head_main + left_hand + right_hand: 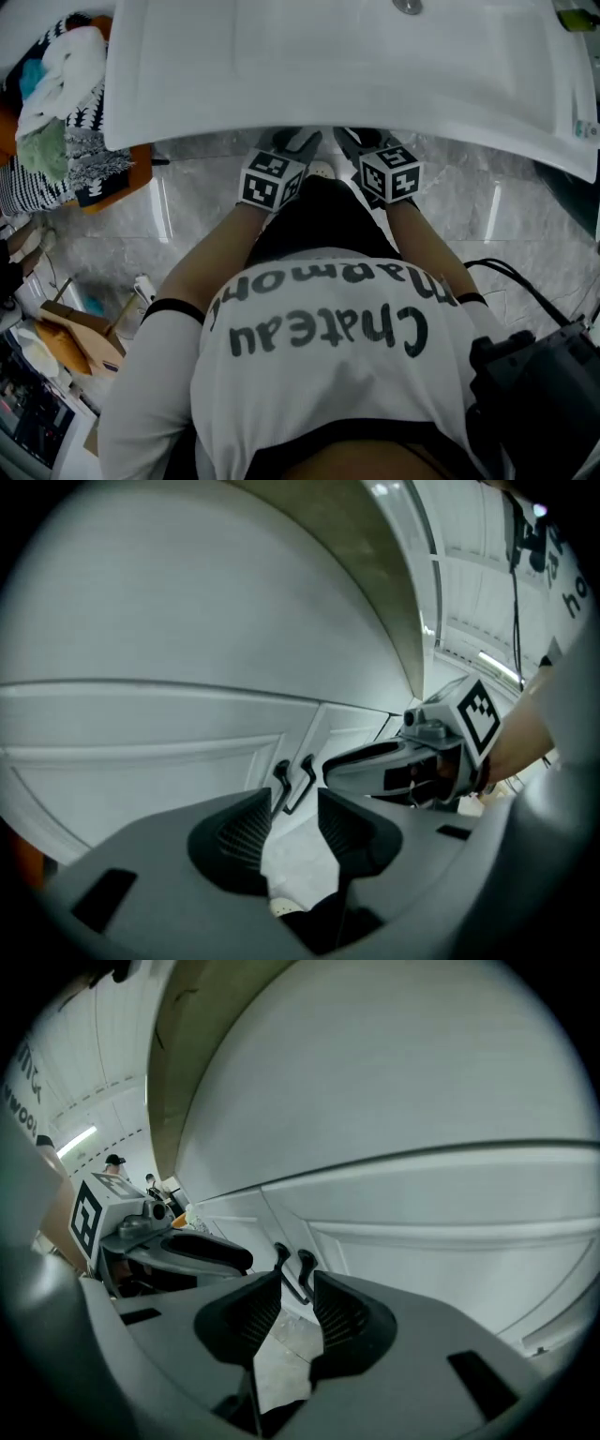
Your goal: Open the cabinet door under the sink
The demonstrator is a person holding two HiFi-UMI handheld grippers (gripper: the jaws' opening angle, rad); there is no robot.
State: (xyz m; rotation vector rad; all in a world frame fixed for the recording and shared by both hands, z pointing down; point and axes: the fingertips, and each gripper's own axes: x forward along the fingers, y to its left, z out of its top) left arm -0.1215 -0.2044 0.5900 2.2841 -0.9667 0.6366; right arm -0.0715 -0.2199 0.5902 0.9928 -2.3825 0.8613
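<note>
The white sink (328, 75) hangs over the cabinet and hides it in the head view. Both hands reach under its front edge: my left gripper (296, 143) and right gripper (353, 143) sit side by side, marker cubes up. In the left gripper view, two white panelled doors (141, 761) meet at two black handles (281, 778), a short way beyond my open left gripper (295, 801). My right gripper (297, 1283) also stands open, empty, facing the same handles (304, 1269). Neither gripper touches a handle.
The sink's rounded white underside (187, 592) looms close above both grippers. A pile of clothes in an orange basket (56, 112) stands left of the sink. Cardboard and clutter (66, 328) lie at lower left on the grey marble floor (187, 216). Black gear with cables (534, 375) sits at lower right.
</note>
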